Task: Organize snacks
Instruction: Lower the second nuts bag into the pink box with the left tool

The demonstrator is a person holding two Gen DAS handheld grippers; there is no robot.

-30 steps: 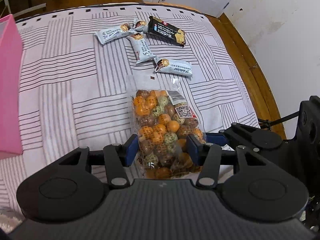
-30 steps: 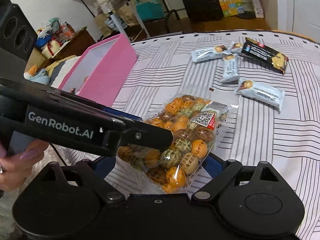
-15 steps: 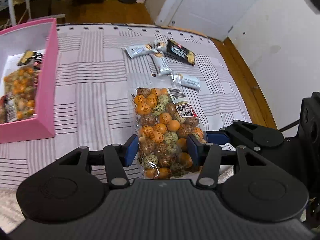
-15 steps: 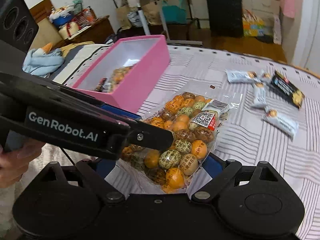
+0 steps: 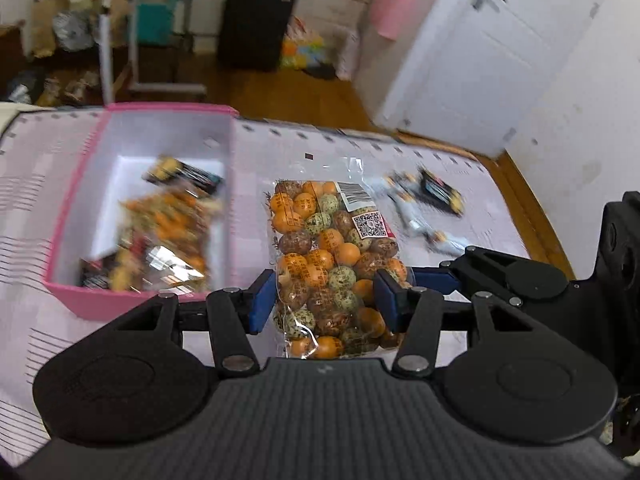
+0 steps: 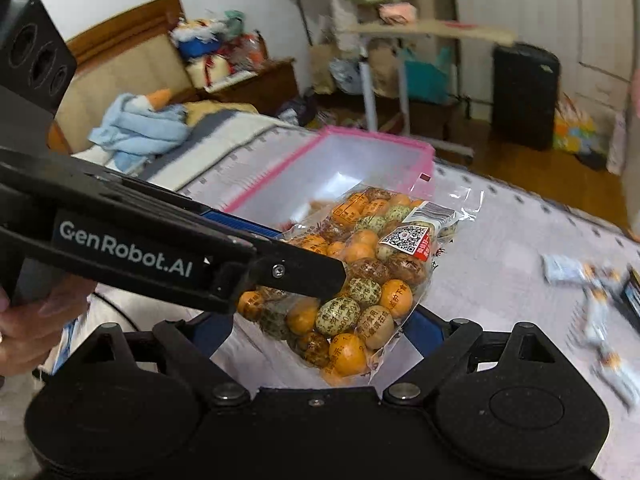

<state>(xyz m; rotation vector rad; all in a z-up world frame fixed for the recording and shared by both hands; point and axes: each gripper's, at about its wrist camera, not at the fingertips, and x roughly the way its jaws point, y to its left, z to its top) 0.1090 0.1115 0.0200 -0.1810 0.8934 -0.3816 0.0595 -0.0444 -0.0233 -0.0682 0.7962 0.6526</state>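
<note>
The left claw (image 5: 324,306) is clamped on the near end of the clear bag of round snacks (image 5: 332,256), its blue pads pressing the bag from both sides, so the bag hangs lifted above the striped bed (image 5: 472,184) rather than lying on it. From this claw the bag's long axis runs straight out toward 12 o'clock, label end farthest away. The pink box (image 5: 60,236) lies at about 10 o'clock from the bag, just beside it, its own long axis also running roughly 12 to 6; it already holds another bag of the same balls and some dark packets, blurred here. So the coming move seems to turn on a sideways carry toward 9 to 10 o'clock, keeping the bag parallel to the box walls. The right claw (image 6: 320,330) stands wide, its blue pads on either side of the bag's lower end, and whether they actually press the film I cannot tell; the left one looks like the real carrier. The remaining small wrappers (image 5: 428,212) lie on the bed at about 2 o'clock, well apart from the box.
</note>
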